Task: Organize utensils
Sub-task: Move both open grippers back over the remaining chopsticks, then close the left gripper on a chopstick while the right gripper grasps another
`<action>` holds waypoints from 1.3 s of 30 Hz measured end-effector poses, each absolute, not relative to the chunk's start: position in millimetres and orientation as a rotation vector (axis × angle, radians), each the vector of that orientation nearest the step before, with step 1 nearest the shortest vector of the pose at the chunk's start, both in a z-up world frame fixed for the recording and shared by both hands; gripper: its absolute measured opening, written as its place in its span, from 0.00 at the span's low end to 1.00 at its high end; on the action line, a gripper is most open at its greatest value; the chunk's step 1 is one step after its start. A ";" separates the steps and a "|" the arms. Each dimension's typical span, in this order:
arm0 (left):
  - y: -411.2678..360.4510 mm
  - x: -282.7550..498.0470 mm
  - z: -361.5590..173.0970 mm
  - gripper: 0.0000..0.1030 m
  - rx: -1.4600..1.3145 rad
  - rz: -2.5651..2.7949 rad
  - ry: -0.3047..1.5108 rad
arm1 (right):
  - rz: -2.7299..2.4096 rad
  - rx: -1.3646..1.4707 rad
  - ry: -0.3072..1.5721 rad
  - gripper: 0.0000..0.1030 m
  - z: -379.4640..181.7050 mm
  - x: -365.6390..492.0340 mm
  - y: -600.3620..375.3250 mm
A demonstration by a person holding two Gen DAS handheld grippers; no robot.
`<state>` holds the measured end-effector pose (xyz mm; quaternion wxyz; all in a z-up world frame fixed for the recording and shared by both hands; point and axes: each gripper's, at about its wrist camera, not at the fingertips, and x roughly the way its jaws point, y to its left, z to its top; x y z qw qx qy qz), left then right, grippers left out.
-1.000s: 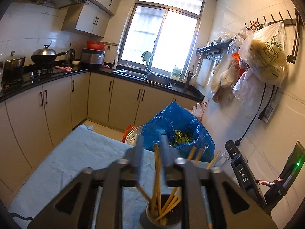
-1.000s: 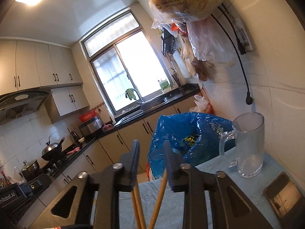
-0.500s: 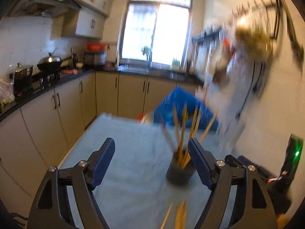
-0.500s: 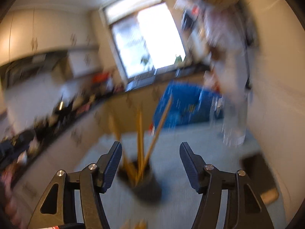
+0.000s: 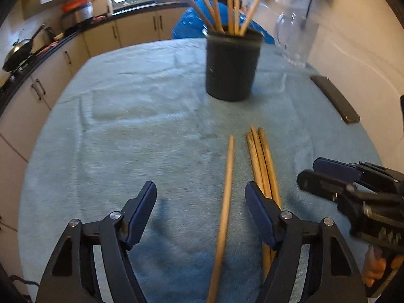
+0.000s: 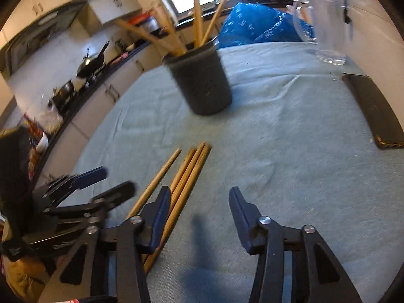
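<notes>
A dark utensil holder [image 5: 231, 64] with several wooden chopsticks standing in it sits at the far side of the light blue cloth; it also shows in the right wrist view [image 6: 202, 83]. Several loose chopsticks lie on the cloth near me: one single chopstick [image 5: 224, 202] and a bundle [image 5: 263, 166], also seen in the right wrist view [image 6: 184, 184]. My left gripper [image 5: 200, 202] is open and empty, low over the single chopstick. My right gripper [image 6: 198, 212] is open and empty, just right of the bundle; it also shows in the left wrist view [image 5: 325, 174].
A glass mug [image 5: 294, 38] stands at the far right of the table [image 5: 113, 126], and a dark phone [image 5: 334, 98] lies at the right edge. A blue plastic bag [image 6: 257, 27] sits behind the holder. Kitchen cabinets and a stove run along the left.
Both grippers let go of the chopsticks they held over the holder, opened, and pulled back and down to the near side of the table over the loose chopsticks.
</notes>
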<state>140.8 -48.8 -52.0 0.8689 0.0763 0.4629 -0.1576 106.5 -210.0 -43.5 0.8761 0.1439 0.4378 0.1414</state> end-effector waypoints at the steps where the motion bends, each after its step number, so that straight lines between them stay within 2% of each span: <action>1: -51.5 143.1 -56.1 0.62 0.173 -0.332 0.977 | 0.301 0.289 0.920 0.47 -44.5 106.0 -206.9; 2: -54.2 145.7 -59.7 0.53 0.187 -0.332 0.992 | 0.305 0.280 0.927 0.44 -45.9 106.1 -204.3; 3: -56.6 148.6 -64.8 0.47 0.206 -0.330 1.015 | 0.308 0.272 0.932 0.43 -46.6 107.2 -200.8; 4: -57.6 149.4 -65.0 0.45 0.215 -0.328 1.008 | 0.313 0.263 0.936 0.43 -47.3 107.8 -198.3; 5: -59.1 149.6 -64.9 0.35 0.231 -0.327 1.005 | 0.315 0.255 0.939 0.42 -47.7 108.8 -196.7; 6: -60.4 151.4 -62.7 0.30 0.230 -0.339 1.011 | 0.318 0.243 0.944 0.40 -48.7 110.7 -193.3; 7: -59.8 152.4 -61.0 0.14 0.222 -0.337 1.022 | 0.319 0.231 0.947 0.40 -49.1 112.2 -190.3; 8: -57.1 155.1 -60.0 0.06 0.207 -0.320 1.031 | 0.319 0.220 0.951 0.39 -49.8 114.3 -188.1; 14: -32.5 152.4 -59.8 0.06 0.047 -0.260 1.058 | 0.280 0.155 0.988 0.32 -58.2 126.1 -172.4; 24: -19.4 149.4 -61.9 0.06 -0.062 -0.257 1.061 | 0.139 -0.070 1.023 0.29 -58.1 147.6 -147.9; 25: -18.2 151.7 -63.0 0.06 -0.089 -0.256 1.071 | 0.134 -0.079 1.032 0.27 -57.5 151.0 -145.9; 27: -8.5 152.9 -65.2 0.06 -0.202 -0.266 1.108 | 0.143 -0.077 1.049 0.16 -56.5 156.5 -145.6; 33: 5.3 142.2 -72.1 0.06 -0.405 -0.290 1.182 | 0.160 -0.171 1.074 0.14 -58.6 144.6 -164.8; 35: 4.3 142.1 -71.5 0.06 -0.398 -0.303 1.190 | 0.162 -0.192 1.083 0.17 -59.2 135.4 -179.3; 38: 2.9 145.8 -70.5 0.06 -0.381 -0.307 1.221 | 0.144 -0.196 1.081 0.42 -59.2 120.3 -201.7; 39: 3.4 147.7 -70.0 0.06 -0.375 -0.307 1.231 | 0.136 -0.192 1.079 0.46 -59.5 116.2 -208.5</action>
